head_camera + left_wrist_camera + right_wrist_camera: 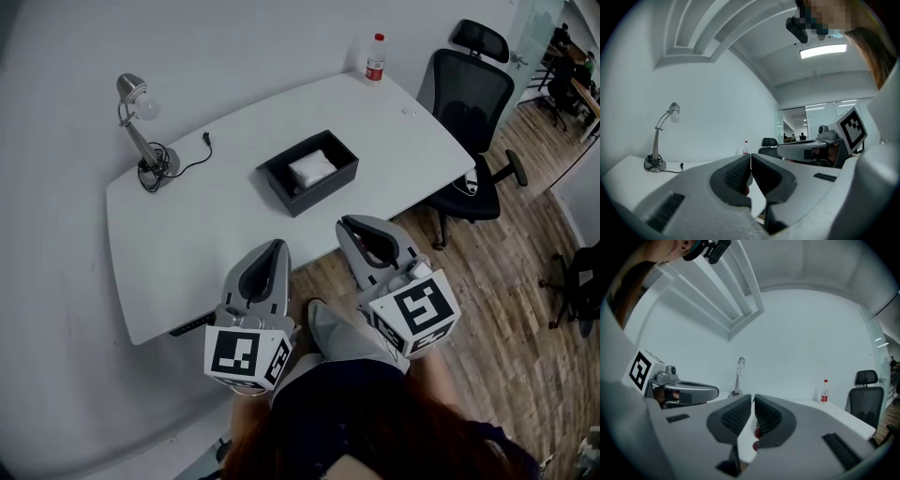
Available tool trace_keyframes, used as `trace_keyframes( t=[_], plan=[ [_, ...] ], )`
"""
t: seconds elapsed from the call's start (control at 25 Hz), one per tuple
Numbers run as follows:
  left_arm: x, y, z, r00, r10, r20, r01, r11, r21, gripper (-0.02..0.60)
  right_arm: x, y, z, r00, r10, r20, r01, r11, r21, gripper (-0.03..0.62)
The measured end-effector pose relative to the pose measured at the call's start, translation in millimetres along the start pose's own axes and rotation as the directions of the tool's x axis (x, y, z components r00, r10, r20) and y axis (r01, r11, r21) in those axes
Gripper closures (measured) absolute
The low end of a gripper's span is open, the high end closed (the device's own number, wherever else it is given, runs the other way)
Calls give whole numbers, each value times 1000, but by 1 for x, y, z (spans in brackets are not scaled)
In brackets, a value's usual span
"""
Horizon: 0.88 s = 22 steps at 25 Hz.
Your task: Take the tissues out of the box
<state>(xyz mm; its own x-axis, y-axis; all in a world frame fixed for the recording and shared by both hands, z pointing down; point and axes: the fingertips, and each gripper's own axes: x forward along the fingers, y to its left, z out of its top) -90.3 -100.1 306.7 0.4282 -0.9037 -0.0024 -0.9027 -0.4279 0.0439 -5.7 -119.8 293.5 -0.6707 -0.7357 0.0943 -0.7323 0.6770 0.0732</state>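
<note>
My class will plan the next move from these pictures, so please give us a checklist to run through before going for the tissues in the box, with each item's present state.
1. Box open at the top, tissues showing inside: ok.
2. Table bare between the grippers and the box: ok.
3. Left gripper ready to grab: not ok, jaws together, nothing between them.
4. Right gripper ready to grab: not ok, jaws only a slit apart, nothing between them.
5. Grippers at the box: not ok, both are by the table's near edge, short of it.
6. Tissues loose or wrapped: cannot tell.
</note>
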Motion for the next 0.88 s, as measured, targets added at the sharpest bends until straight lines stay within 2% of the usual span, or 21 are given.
trace_keyframes(
  t=[0.88],
  plan=[
    [76, 51, -5, 1000, -3, -21, 3, 1000, -1, 557, 81, -49, -17, 995, 22, -93, -24, 1000, -14, 479]
  ],
)
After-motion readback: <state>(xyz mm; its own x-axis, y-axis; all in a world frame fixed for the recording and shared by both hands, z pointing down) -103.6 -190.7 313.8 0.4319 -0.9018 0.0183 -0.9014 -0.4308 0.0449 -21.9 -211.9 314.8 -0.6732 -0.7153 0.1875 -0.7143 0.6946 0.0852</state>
